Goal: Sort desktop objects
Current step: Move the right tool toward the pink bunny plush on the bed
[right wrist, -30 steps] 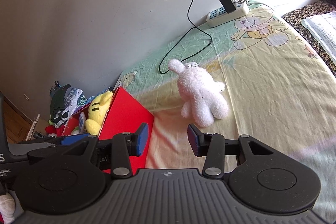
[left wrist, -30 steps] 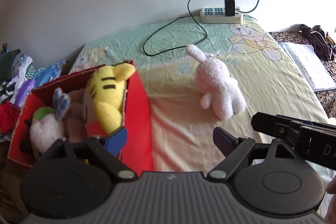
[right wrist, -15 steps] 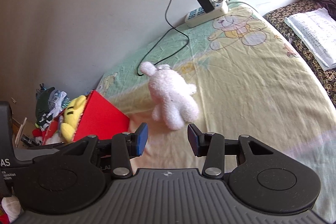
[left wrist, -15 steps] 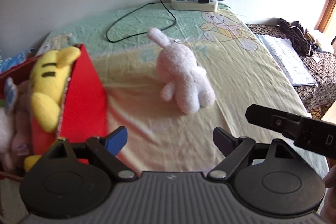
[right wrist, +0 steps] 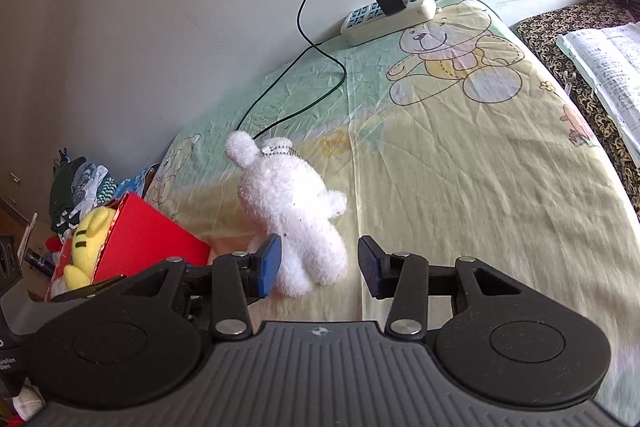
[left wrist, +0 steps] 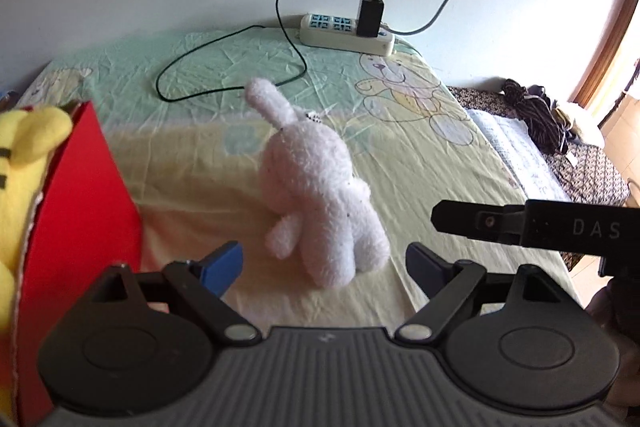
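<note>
White plush rabbit (right wrist: 294,215) just ahead of the spread right claw (right wrist: 318,263) — perhaps touching.

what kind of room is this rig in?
Most likely a bedroom. The work surface is a bed under a teddy-bear print sheet, a power strip lies on it against the wall, and a red box of plush toys sits beside a loose white plush.

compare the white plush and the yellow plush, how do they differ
The white plush lies loose on the bedsheet; the yellow plush sits inside the red box. The white one is plain, with a bead chain; the yellow one has dark stripes. Both are soft toys, and neither is gripped.
</note>
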`<state>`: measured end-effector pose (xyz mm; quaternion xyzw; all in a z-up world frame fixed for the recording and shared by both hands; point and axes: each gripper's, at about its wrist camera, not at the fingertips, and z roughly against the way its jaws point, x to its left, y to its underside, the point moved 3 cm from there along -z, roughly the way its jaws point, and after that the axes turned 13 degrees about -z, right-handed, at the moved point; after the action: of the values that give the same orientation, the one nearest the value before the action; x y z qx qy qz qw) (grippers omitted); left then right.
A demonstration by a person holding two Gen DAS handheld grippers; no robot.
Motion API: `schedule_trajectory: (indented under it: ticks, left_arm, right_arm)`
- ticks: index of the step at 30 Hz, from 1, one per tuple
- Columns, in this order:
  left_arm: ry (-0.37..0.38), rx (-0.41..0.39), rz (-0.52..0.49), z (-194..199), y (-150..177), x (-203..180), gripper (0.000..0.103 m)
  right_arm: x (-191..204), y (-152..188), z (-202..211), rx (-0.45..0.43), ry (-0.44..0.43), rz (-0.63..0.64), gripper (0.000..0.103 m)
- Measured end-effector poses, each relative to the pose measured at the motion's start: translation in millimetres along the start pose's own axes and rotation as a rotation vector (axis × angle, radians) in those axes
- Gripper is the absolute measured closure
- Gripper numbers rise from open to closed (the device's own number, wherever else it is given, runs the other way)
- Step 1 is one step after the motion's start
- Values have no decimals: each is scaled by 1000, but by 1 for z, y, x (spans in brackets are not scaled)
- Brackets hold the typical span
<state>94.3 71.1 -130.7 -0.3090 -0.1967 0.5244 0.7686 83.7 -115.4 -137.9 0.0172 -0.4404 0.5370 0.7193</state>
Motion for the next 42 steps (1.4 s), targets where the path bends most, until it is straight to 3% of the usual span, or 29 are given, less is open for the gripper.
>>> schedule_trajectory:
  ticks: [12, 16, 23, 32, 42]
  left_arm:
    - [53, 22, 140, -54, -16, 24, 16]
    - [105, 44, 137, -70, -18, 22, 29]
    - [140, 56, 165, -83, -24, 25, 26]
    - [156, 52, 124, -75, -29, 16, 26]
    - [178, 73, 66, -40, -17, 2, 25]
  right_arm:
    - [1, -34, -65, 99, -54, -98, 57]
    - [-3, -34, -82, 158, -88, -134, 57]
    - [-20, -41, -95, 202, -164, -237, 56]
    - [-32, -37, -85, 251, -216, -342, 70]
    - [-35, -7, -49, 284, -250, -432, 70]
